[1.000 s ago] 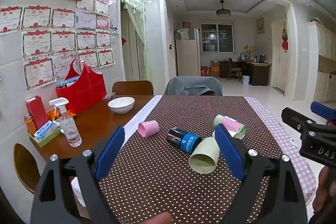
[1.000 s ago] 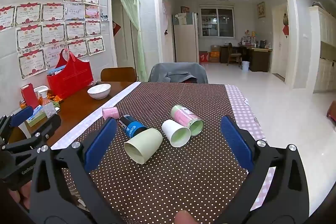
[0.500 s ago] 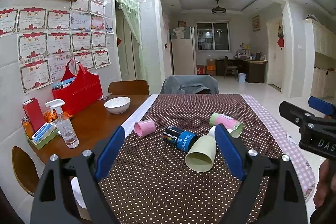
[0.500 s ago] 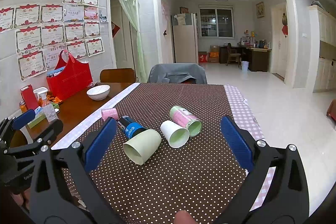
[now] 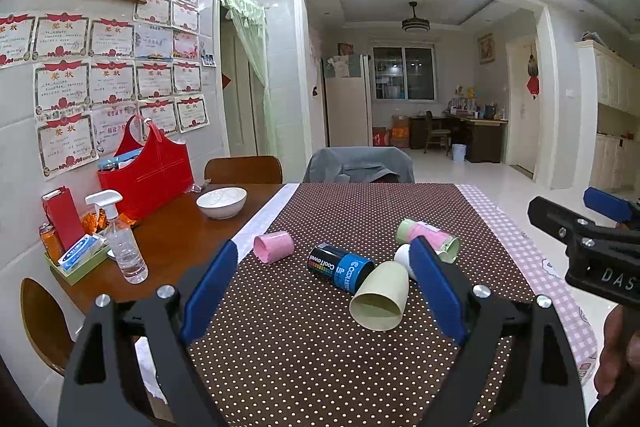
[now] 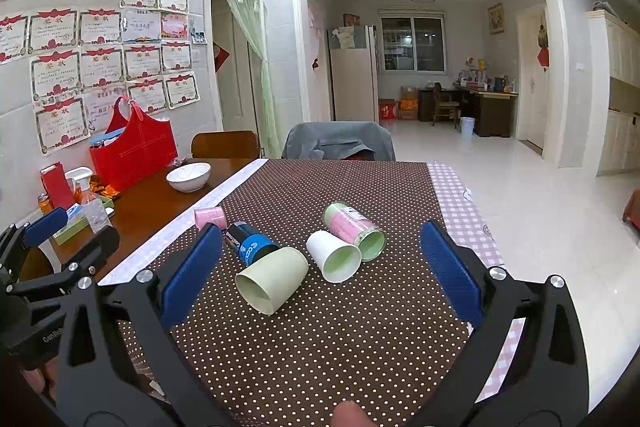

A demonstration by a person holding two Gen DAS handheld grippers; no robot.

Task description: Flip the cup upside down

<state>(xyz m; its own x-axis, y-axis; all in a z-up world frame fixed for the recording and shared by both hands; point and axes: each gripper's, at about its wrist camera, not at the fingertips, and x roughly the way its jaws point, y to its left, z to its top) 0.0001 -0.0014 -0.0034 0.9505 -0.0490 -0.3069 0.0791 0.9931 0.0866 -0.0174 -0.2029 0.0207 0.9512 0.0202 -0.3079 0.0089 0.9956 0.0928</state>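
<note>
Green cup (image 6: 272,279) lies unmoved; both hand-held grippers stay open.

a: anything readable here?

b: the black and blue can (image 5: 341,267) lying on the desk (image 5: 320,347) says "cooltowel" in white on its black band; the blue part has a logo and more lettering i can't make out.

a: and the hand-held grippers?

b: the right hand-held gripper (image 5: 592,227), seen from the left wrist view, shows "das" before the frame cuts it off. the left hand-held gripper (image 6: 60,243), in the right wrist view, reads "genro", also cut off.

a: the wall certificates (image 5: 64,39)?

b: they carry two big characters, 奖状. the small print is too blurry.
</note>
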